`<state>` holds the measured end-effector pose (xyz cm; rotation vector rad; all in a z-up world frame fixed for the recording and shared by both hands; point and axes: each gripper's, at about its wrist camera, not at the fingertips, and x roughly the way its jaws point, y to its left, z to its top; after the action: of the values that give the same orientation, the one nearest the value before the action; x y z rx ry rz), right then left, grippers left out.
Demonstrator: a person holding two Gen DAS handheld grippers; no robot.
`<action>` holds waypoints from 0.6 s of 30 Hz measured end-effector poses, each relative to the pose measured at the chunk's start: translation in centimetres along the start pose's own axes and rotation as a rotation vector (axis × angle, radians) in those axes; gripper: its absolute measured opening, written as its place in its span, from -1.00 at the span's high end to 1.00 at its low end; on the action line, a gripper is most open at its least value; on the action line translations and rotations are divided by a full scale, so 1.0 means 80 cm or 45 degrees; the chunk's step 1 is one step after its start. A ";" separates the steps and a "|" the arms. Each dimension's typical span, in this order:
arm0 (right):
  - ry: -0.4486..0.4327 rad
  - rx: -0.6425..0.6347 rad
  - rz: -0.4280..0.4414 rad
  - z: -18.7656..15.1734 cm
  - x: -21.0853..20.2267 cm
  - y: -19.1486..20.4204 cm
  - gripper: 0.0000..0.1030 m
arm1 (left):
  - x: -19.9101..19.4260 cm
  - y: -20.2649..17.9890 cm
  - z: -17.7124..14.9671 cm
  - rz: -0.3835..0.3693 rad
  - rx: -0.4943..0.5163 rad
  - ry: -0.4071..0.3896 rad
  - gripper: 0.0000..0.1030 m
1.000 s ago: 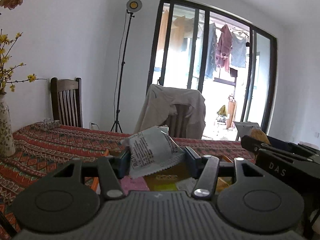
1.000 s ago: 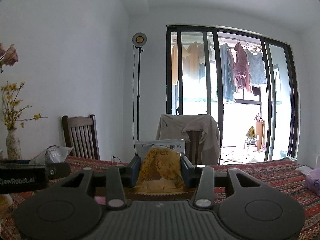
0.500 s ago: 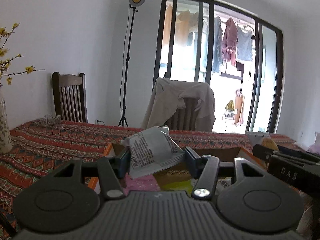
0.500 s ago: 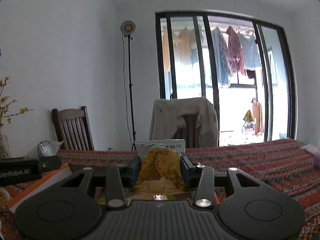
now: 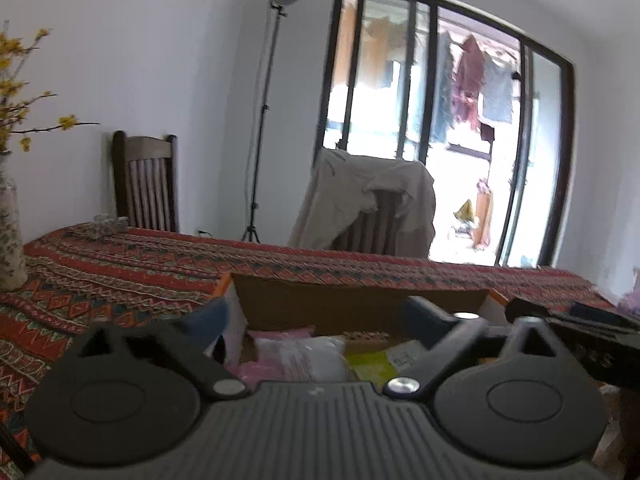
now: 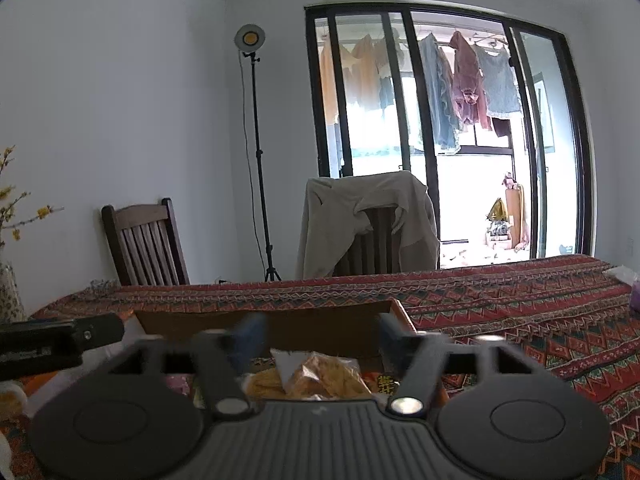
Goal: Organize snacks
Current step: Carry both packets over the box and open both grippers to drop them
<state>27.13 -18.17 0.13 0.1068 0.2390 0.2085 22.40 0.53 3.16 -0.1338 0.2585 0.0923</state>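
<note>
While both grippers hover over the cardboard box (image 5: 360,304), left gripper (image 5: 316,320) and right gripper (image 6: 320,332) fingers have just spread wide, the white packet (image 5: 300,356) and yellow snack bag (image 6: 320,376) lying loose below.

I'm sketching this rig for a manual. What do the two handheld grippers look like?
Both look alike. The left gripper has a dark grey ribbed body, two round black discs, black linkage arms with silver pivot screws, and dark blue fingers. The right gripper matches it. Seen side-on, each shows white lettering, too blurred to read. No cables, hands or sleeves show.

one box (image 5: 360,304), two chairs (image 6: 144,240), one lamp (image 6: 250,38), two claws (image 5: 316,320).
</note>
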 end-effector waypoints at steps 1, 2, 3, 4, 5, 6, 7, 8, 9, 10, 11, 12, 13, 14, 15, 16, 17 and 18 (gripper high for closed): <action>-0.003 0.004 0.002 0.000 -0.001 -0.001 -0.94 | -0.001 0.001 0.000 0.013 -0.012 -0.007 -1.00; 0.000 0.007 0.007 0.000 0.000 -0.002 -1.00 | 0.000 0.003 0.000 0.022 -0.018 -0.001 -1.00; 0.009 0.009 0.012 -0.001 0.001 -0.002 -1.00 | 0.001 0.004 0.000 0.030 -0.025 0.008 -1.00; 0.022 0.007 0.011 -0.002 0.004 -0.002 -1.00 | 0.003 0.004 0.000 0.038 -0.031 0.013 -1.00; 0.032 0.001 0.005 -0.003 0.006 -0.001 -1.00 | 0.004 0.005 -0.001 0.049 -0.036 0.020 -1.00; 0.041 -0.007 -0.004 -0.005 0.007 0.000 -1.00 | 0.005 0.006 -0.001 0.059 -0.040 0.027 -1.00; 0.047 -0.011 -0.008 -0.006 0.008 0.000 -1.00 | 0.005 0.007 -0.001 0.062 -0.046 0.028 -1.00; 0.048 -0.012 -0.009 -0.007 0.007 0.000 -1.00 | 0.005 0.008 -0.001 0.061 -0.054 0.028 -1.00; 0.046 -0.012 -0.008 -0.007 0.007 0.000 -1.00 | 0.004 0.010 0.000 0.059 -0.063 0.028 -1.00; 0.043 -0.012 -0.008 -0.007 0.006 0.000 -1.00 | 0.004 0.010 0.001 0.059 -0.068 0.027 -1.00; 0.040 -0.011 -0.008 -0.007 0.006 -0.001 -1.00 | 0.003 0.011 0.001 0.060 -0.071 0.026 -1.00; 0.040 -0.012 -0.008 -0.008 0.006 -0.001 -1.00 | 0.003 0.011 0.001 0.059 -0.072 0.030 -1.00; 0.041 -0.013 -0.009 -0.008 0.007 -0.001 -1.00 | 0.002 0.011 0.003 0.058 -0.073 0.033 -1.00; 0.043 -0.014 -0.010 -0.008 0.007 -0.001 -1.00 | 0.001 0.011 0.004 0.056 -0.075 0.035 -1.00; 0.046 -0.014 -0.011 -0.009 0.008 -0.001 -1.00 | -0.001 0.010 0.004 0.050 -0.076 0.031 -1.00; 0.048 -0.012 -0.011 -0.009 0.008 -0.001 -1.00 | -0.003 0.009 0.006 0.048 -0.076 0.024 -1.00; 0.048 -0.011 -0.009 -0.008 0.008 -0.001 -1.00 | -0.005 0.009 0.007 0.048 -0.077 0.017 -1.00; 0.048 -0.009 -0.008 -0.007 0.009 -0.001 -1.00 | -0.008 0.009 0.010 0.048 -0.082 0.012 -1.00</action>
<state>27.66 -18.06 -0.57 0.0950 0.2762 0.2051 21.91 1.30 3.98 -0.1932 0.2672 0.1373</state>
